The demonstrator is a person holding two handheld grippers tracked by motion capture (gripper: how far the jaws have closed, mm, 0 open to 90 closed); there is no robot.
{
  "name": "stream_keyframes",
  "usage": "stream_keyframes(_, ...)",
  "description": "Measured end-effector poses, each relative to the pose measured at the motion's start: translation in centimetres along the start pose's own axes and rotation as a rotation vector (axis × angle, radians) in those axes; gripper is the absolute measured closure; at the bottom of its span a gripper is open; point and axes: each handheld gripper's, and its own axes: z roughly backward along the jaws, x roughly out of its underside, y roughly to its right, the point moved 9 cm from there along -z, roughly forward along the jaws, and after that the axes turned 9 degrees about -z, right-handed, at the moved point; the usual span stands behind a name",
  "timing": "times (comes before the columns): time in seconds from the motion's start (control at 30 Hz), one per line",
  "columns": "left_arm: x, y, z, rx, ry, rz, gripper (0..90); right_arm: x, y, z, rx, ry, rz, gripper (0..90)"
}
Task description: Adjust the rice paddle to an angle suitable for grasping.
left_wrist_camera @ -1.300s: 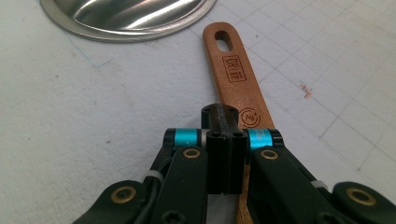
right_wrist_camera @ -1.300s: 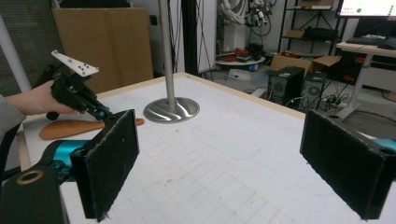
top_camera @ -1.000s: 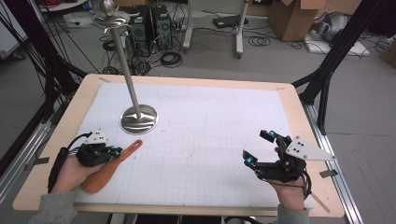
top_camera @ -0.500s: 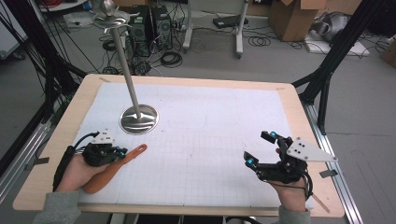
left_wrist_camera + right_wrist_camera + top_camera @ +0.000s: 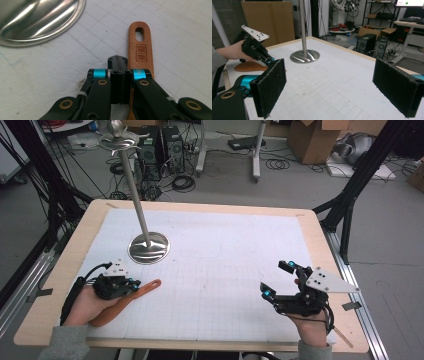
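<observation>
The left gripper (image 5: 119, 65) has its jaws pressed together beside the wooden spatula (image 5: 131, 296), which lies flat at the near left of the table (image 5: 310, 245), handle pointing toward the metal stand (image 5: 148, 247). To lift it well, open first and straddle the handle squarely. The right gripper (image 5: 278, 279) rests with its jaws apart, holding nothing. Count: 1 spatula, 1 stand, 2 grippers

Smooth matt wooden spatula (image 5: 140, 47), glossy polished metal stand base (image 5: 148, 247), matt white gridded mat (image 5: 225, 270)
</observation>
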Motion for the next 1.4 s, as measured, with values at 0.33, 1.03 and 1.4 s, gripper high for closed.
stream_keyframes(0.33, -1.2, 0.2, 1.4, 0.007, 0.045, 0.006, 82.0, 0.2, 0.0, -0.1, -0.001, -0.009, -0.004, 10.4)
stream_keyframes(1.03, -3.4, 2.0, 2.9, 0.079, 0.123, -0.028, 26.5, -0.2, 0.2, 0.6, -0.004, 0.007, -0.008, 10.4)
stream_keyframes(1.4, -3.3, 2.9, 3.1, 0.113, 0.043, -0.033, 13.6, -0.2, 0.1, 0.6, -0.001, 0.008, -0.009, 12.7)
